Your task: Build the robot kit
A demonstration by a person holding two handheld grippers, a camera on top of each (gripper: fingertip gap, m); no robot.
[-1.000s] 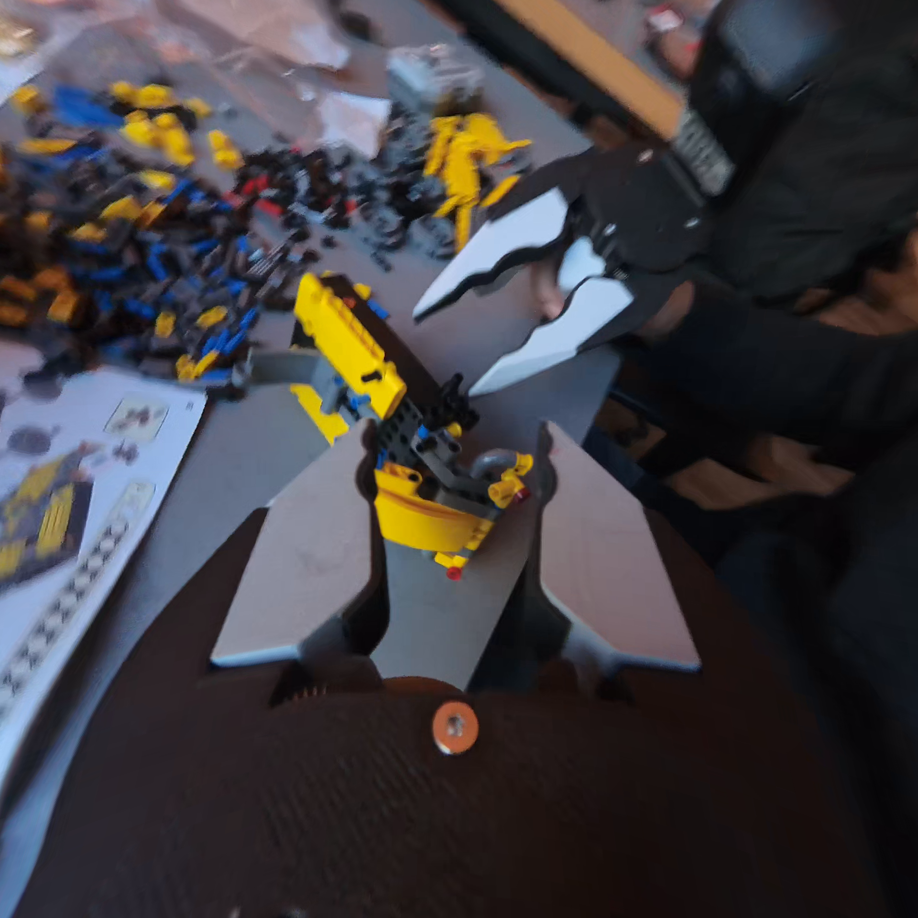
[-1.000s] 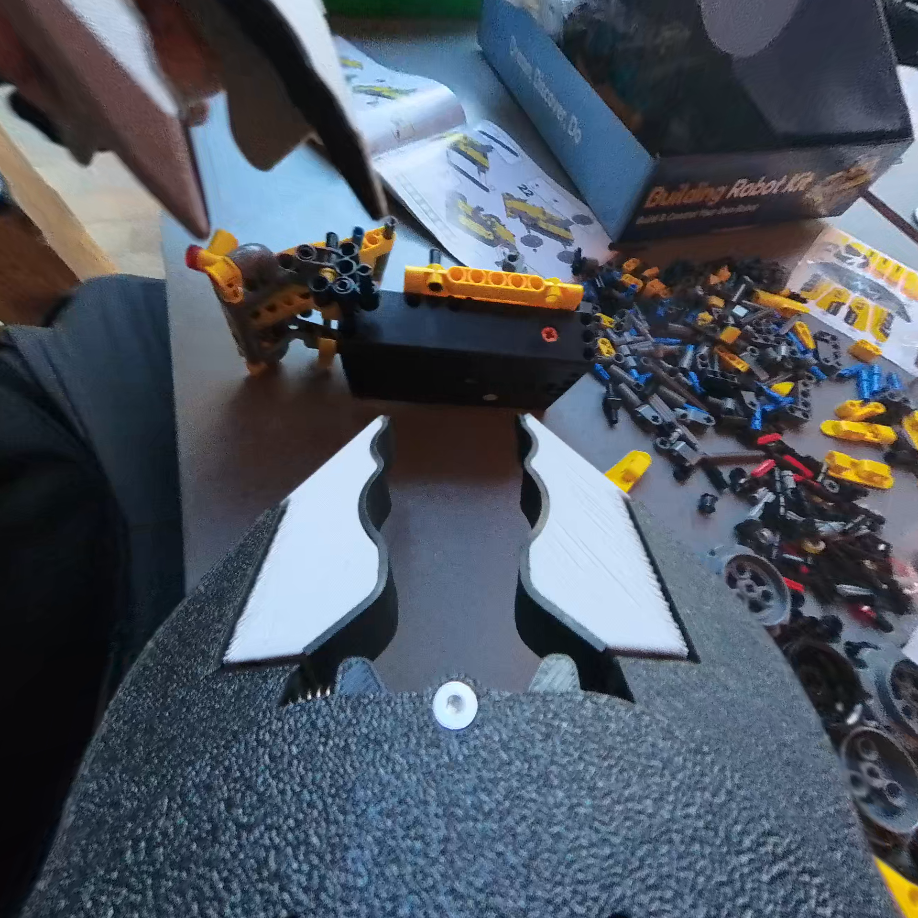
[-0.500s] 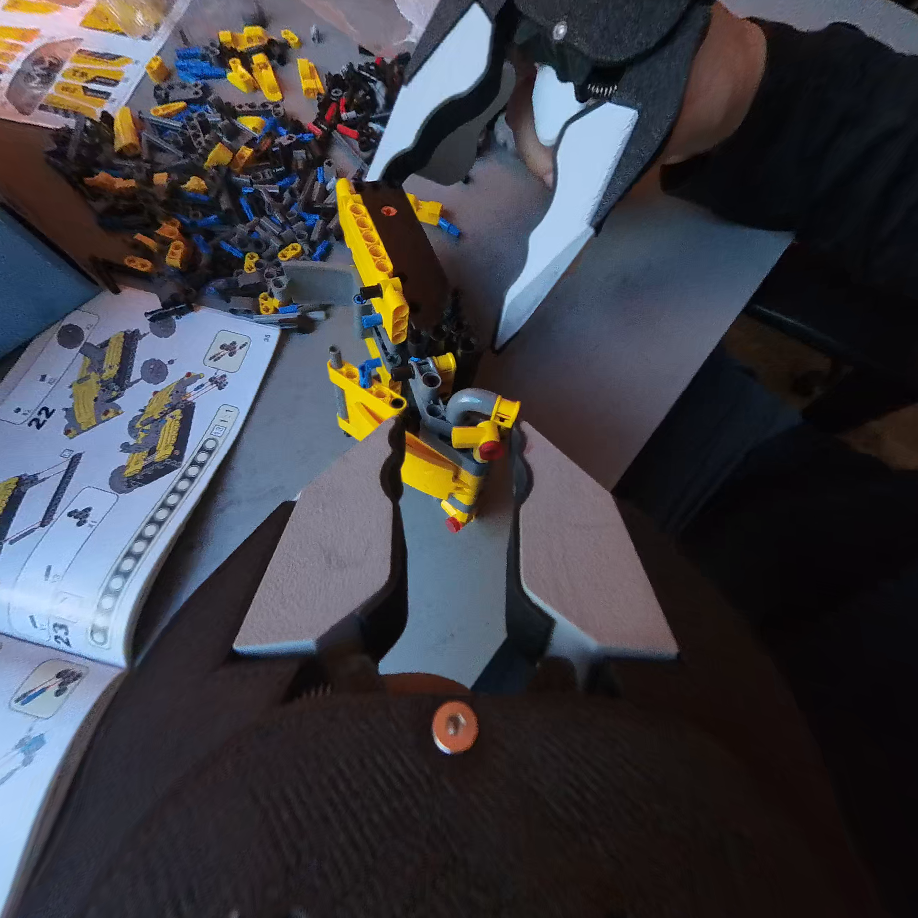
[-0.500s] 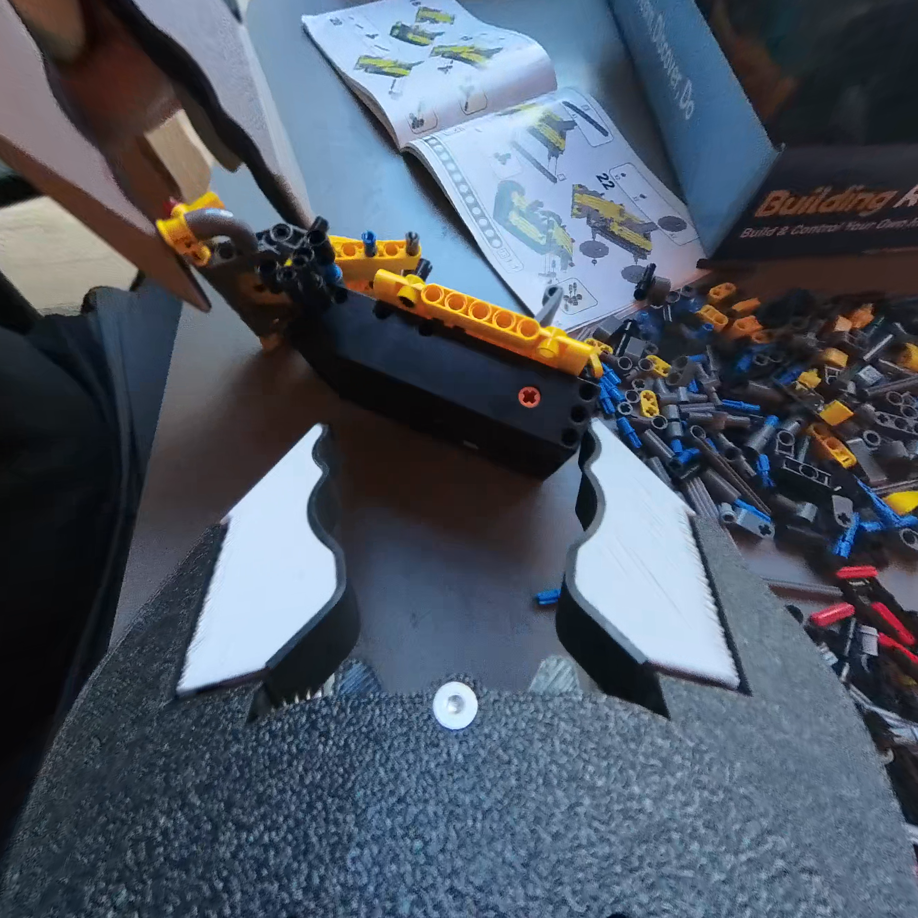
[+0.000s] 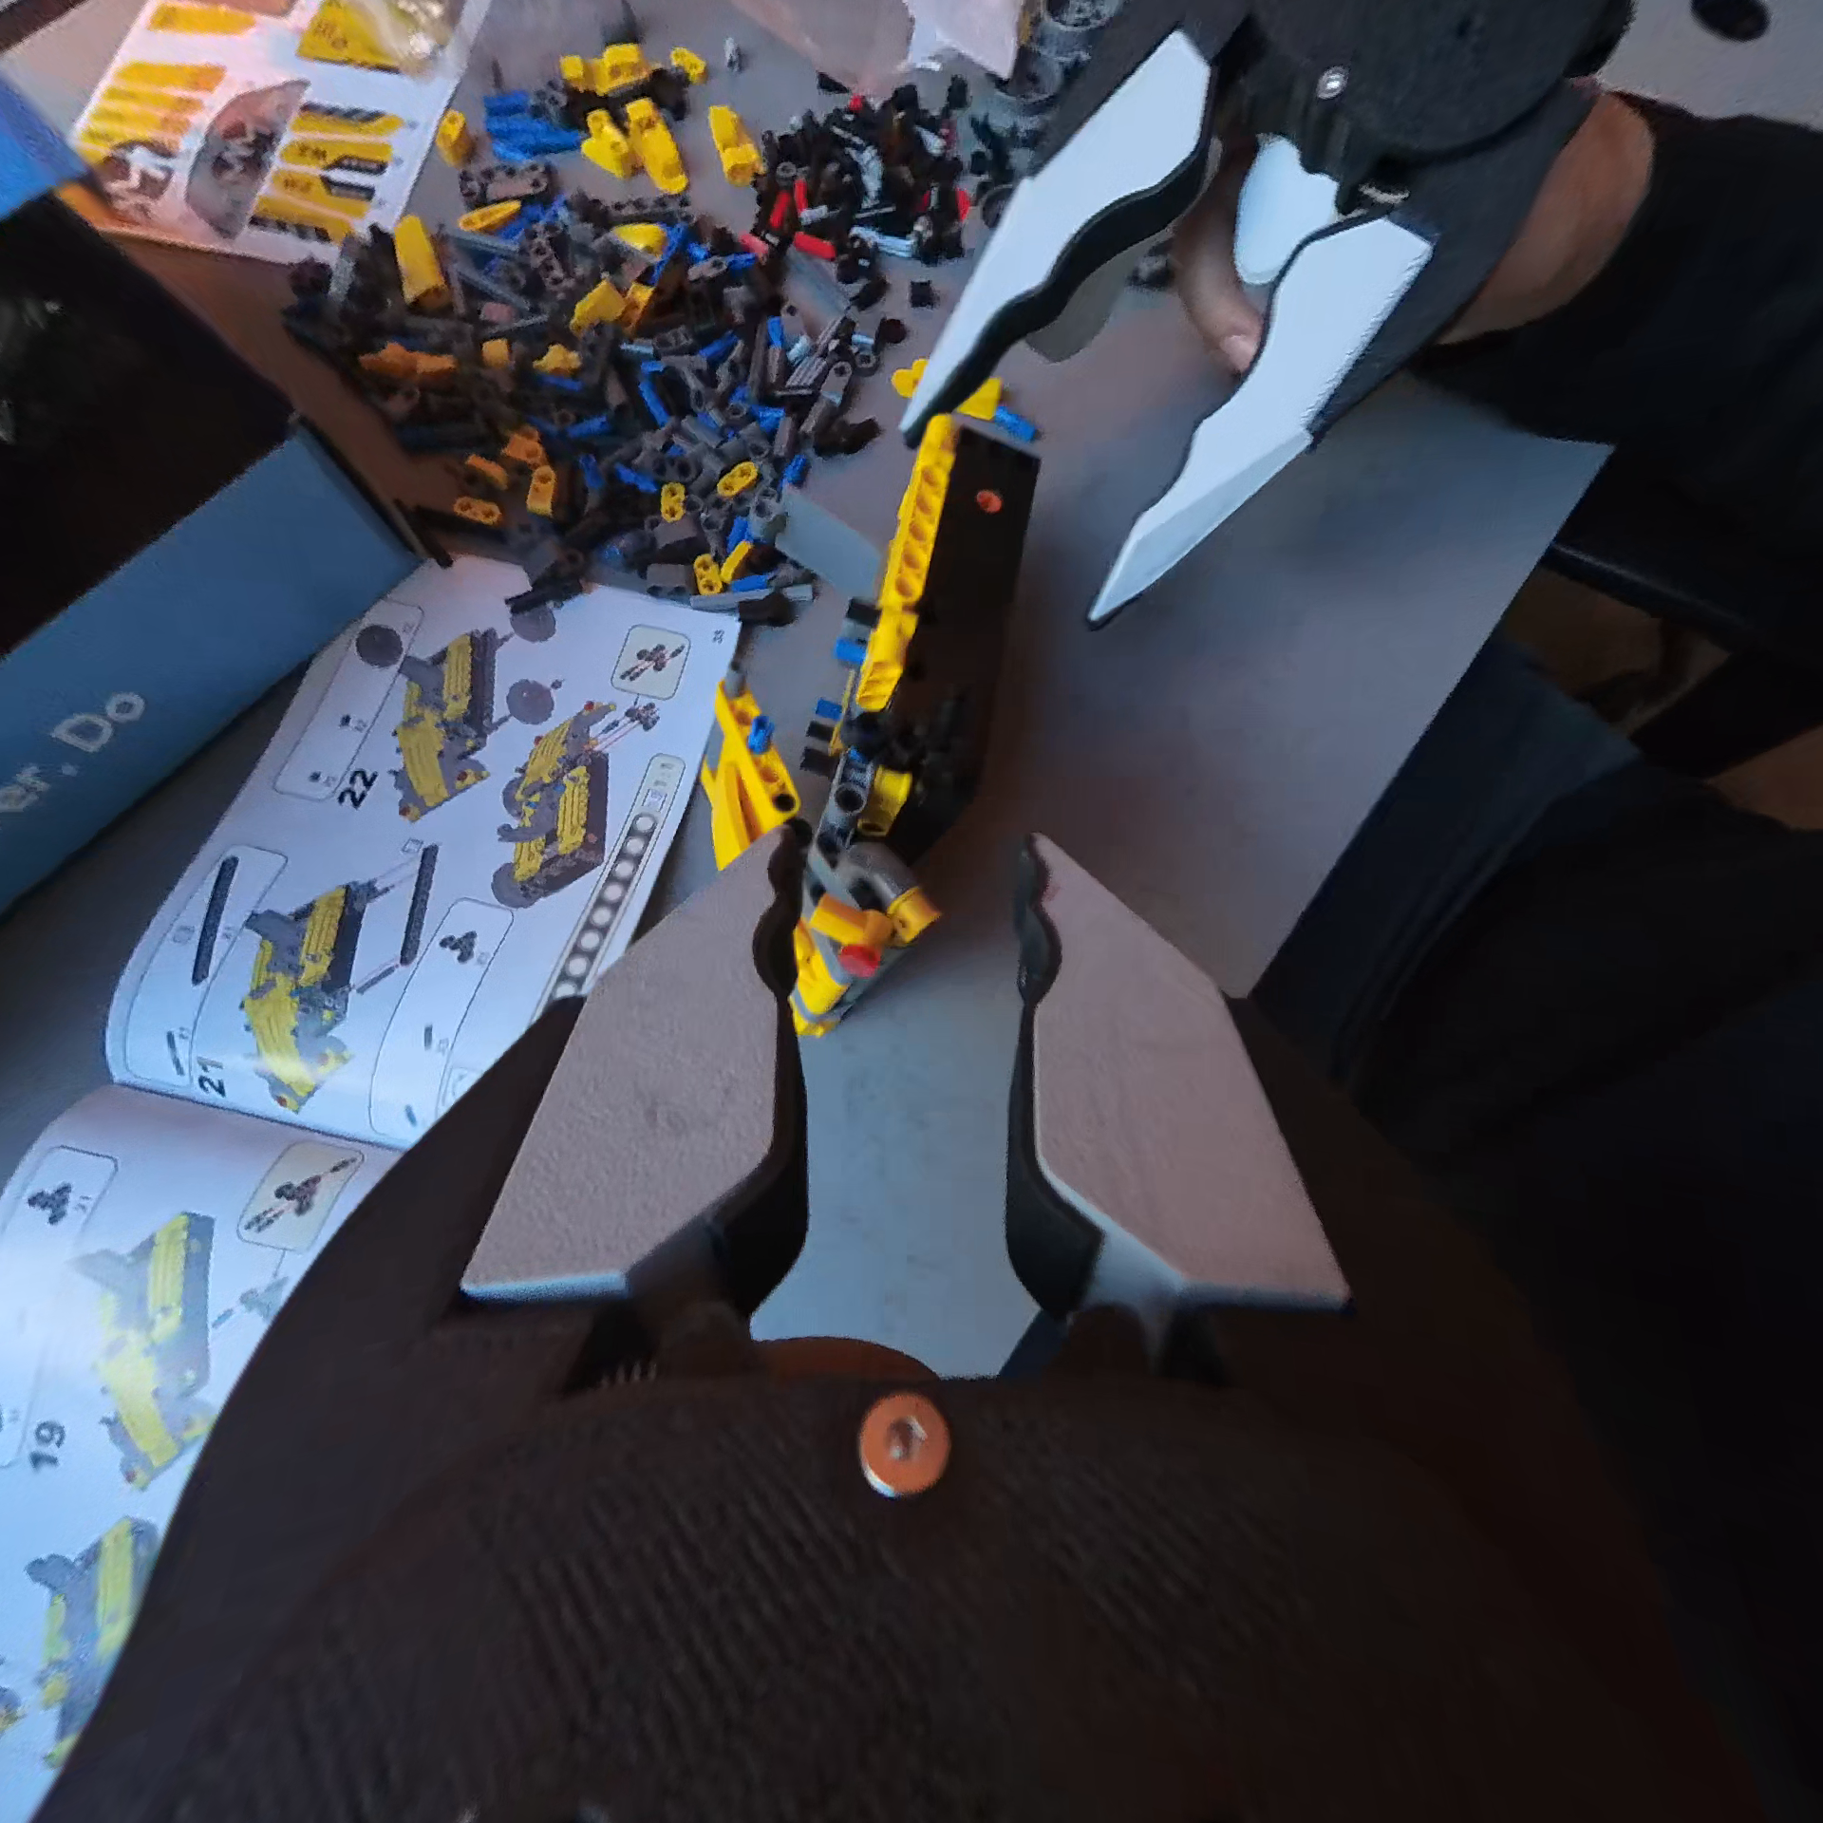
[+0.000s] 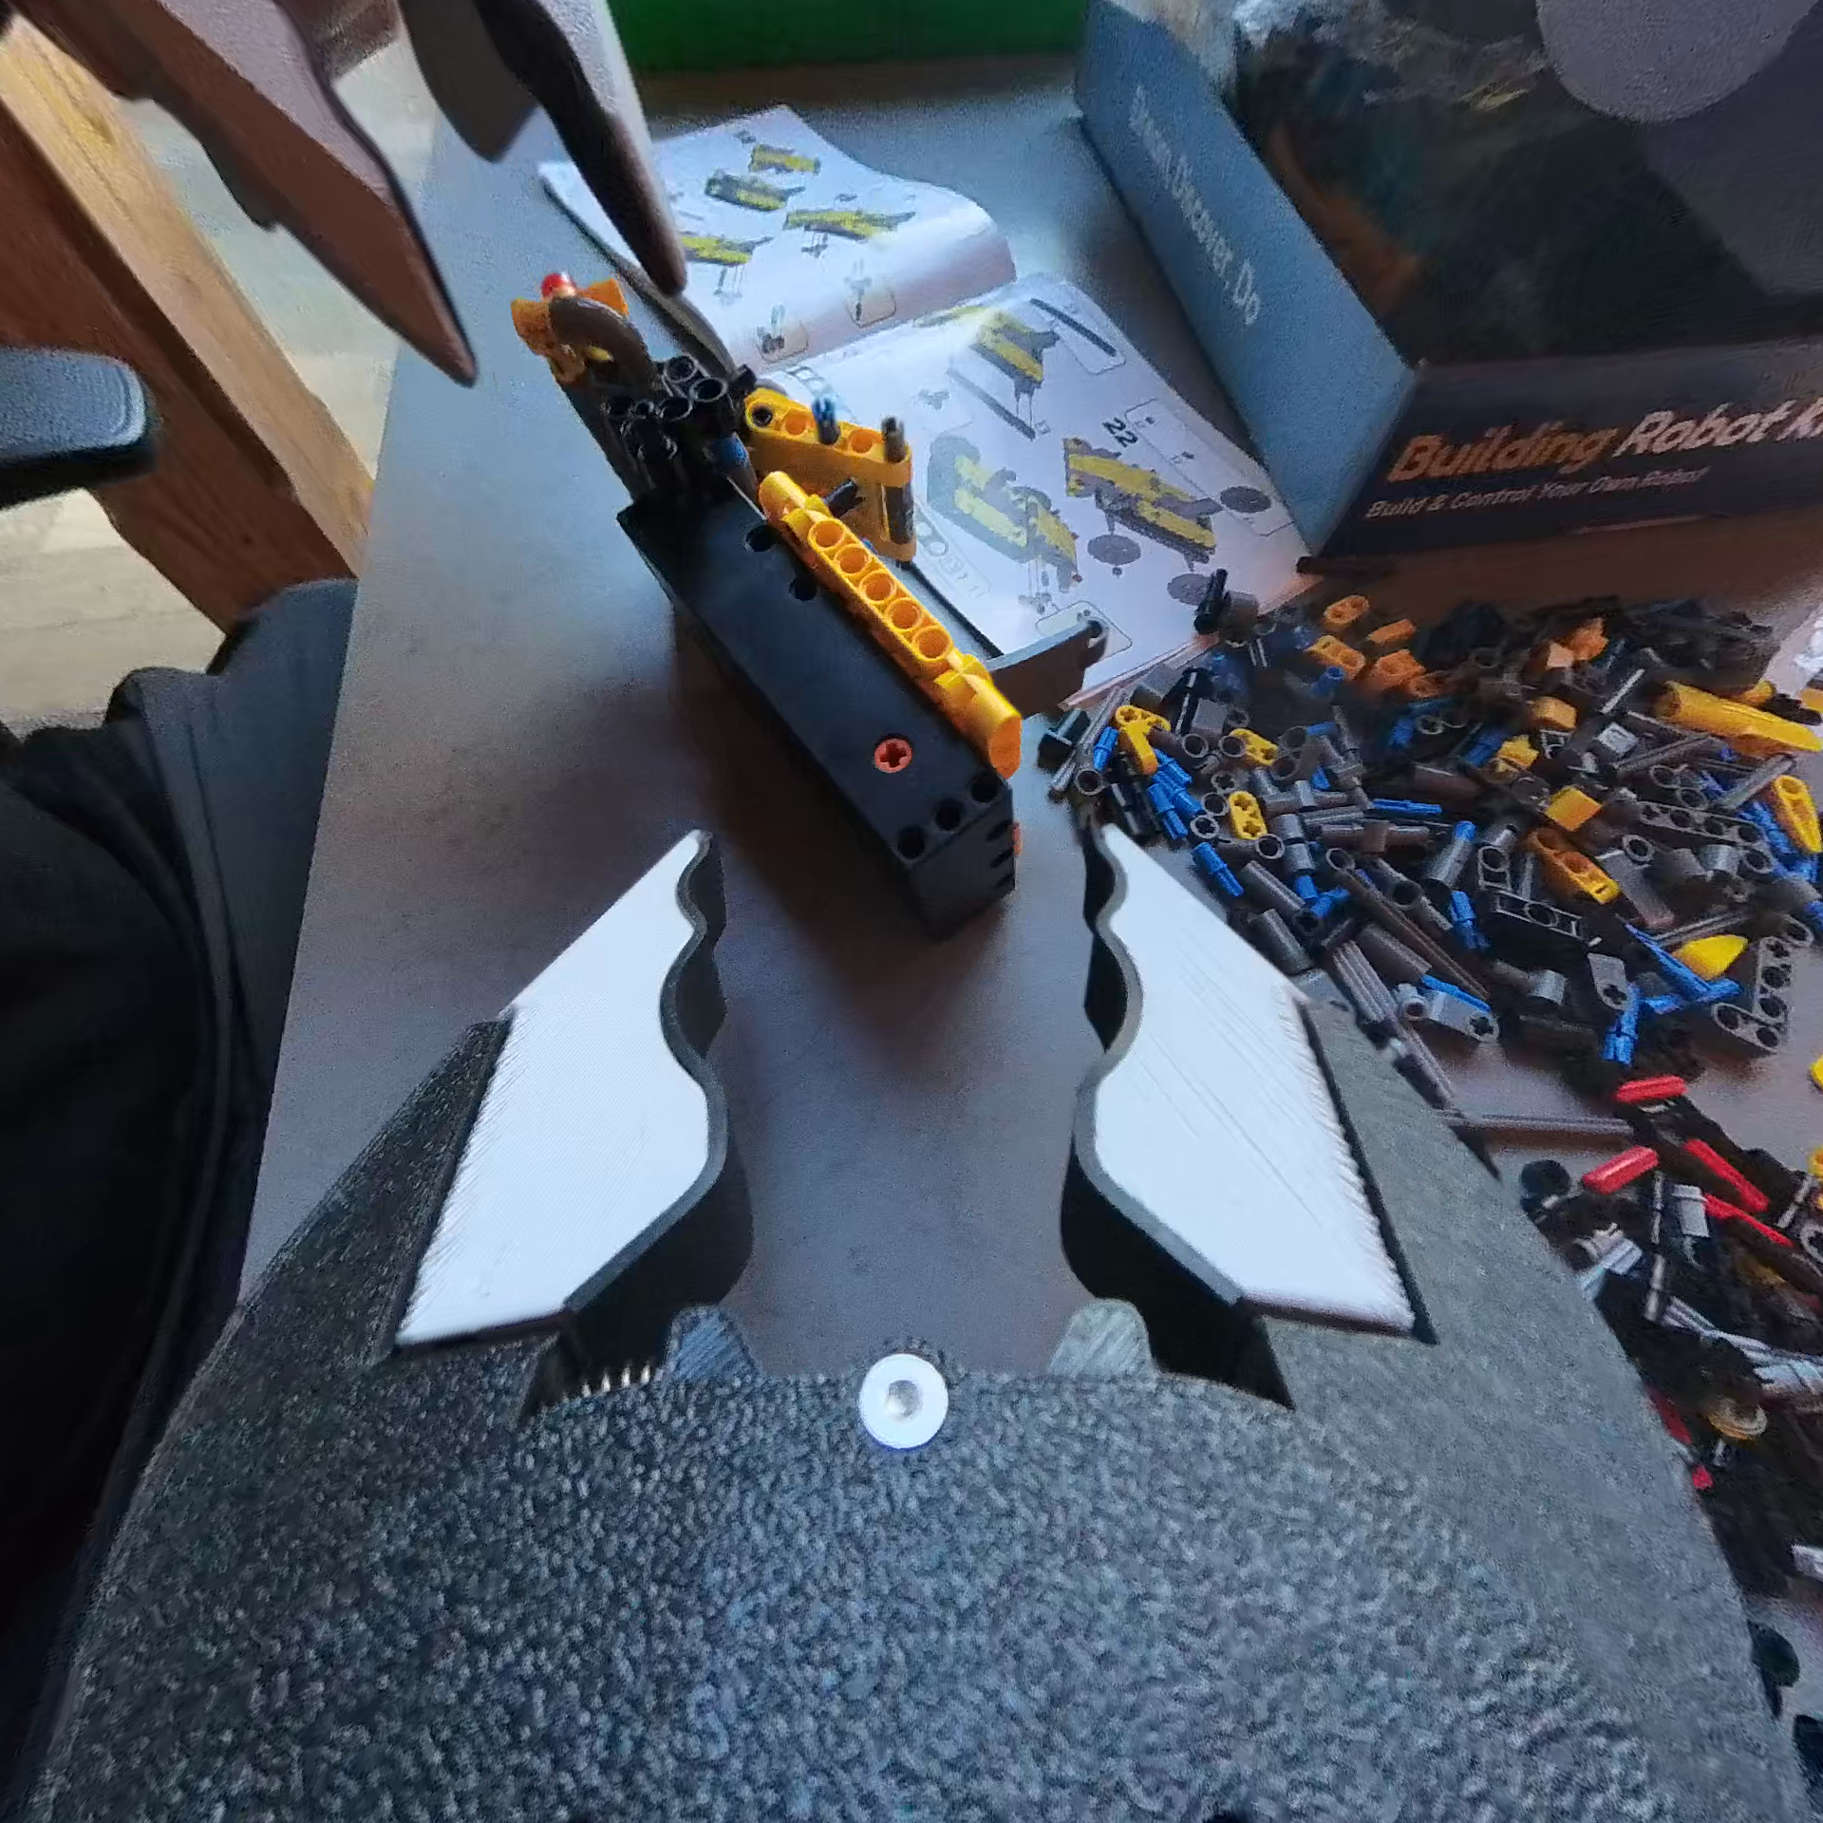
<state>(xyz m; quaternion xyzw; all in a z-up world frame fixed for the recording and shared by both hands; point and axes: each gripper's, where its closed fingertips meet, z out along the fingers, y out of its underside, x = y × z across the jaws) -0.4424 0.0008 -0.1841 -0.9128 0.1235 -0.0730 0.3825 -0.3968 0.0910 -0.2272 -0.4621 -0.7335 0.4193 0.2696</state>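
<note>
A part-built model [image 5: 972,592], a black block with a yellow beam along its top and a grey and yellow assembly at one end, lies on the grey table [image 5: 1233,789]. My left gripper [image 5: 908,858] is open, with the model's yellow and grey end between its fingertips, close to the left finger. My right gripper [image 6: 900,848] is open wide, and the black block end of the model [image 6: 838,691] sits just between its fingertips. Each gripper also shows in the other's view, the right one [image 5: 1006,513] and the left one [image 6: 513,256], over opposite ends of the model.
A heap of loose black, blue, yellow and red parts [image 6: 1480,838] lies beside the model. An open instruction booklet [image 5: 395,838] and a blue and black box [image 6: 1381,296] lie beyond it. The table edge [image 5: 1381,789] runs close by, with a person's dark sleeve [image 5: 1677,247].
The model has turned to lie lengthwise between the two grippers. My right gripper has opened wider and come to the black end. My left gripper's fingers have narrowed a little.
</note>
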